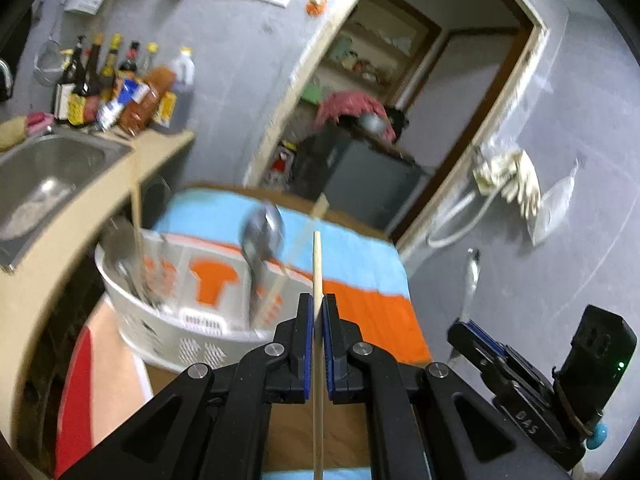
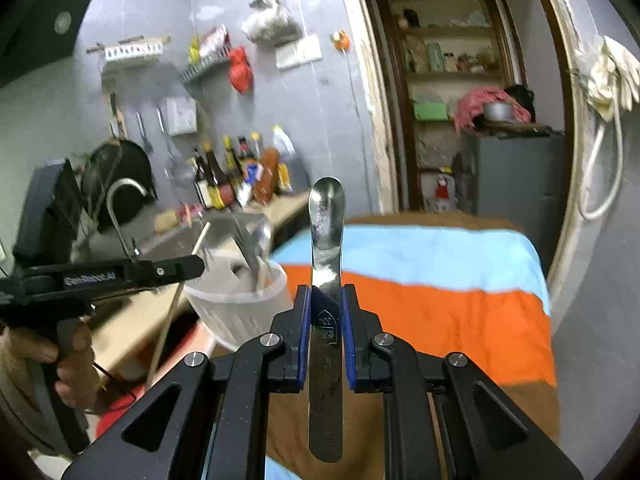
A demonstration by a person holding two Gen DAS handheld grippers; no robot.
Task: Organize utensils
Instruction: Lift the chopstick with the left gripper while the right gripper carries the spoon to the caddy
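Note:
My left gripper [image 1: 317, 300] is shut on a wooden chopstick [image 1: 317, 264] that stands upright between its blue pads. A white perforated utensil basket [image 1: 160, 332] sits just left of it on the table and holds a metal spoon [image 1: 262, 232], more chopsticks and other cutlery. My right gripper [image 2: 325, 292] is shut on the handle of a steel utensil [image 2: 326, 236], held upright above the table. The basket [image 2: 240, 300] is left of it, with the left gripper [image 2: 188, 266] and its chopstick [image 2: 168, 320] beside it. The right gripper [image 1: 464, 332] shows at the lower right of the left wrist view.
The table carries a blue, orange and brown cloth [image 2: 440, 280]. A steel sink [image 1: 44, 176] with a counter and sauce bottles [image 1: 116, 88] lies to the left. A grey wall and a doorway [image 2: 460, 92] to a shelved room stand behind.

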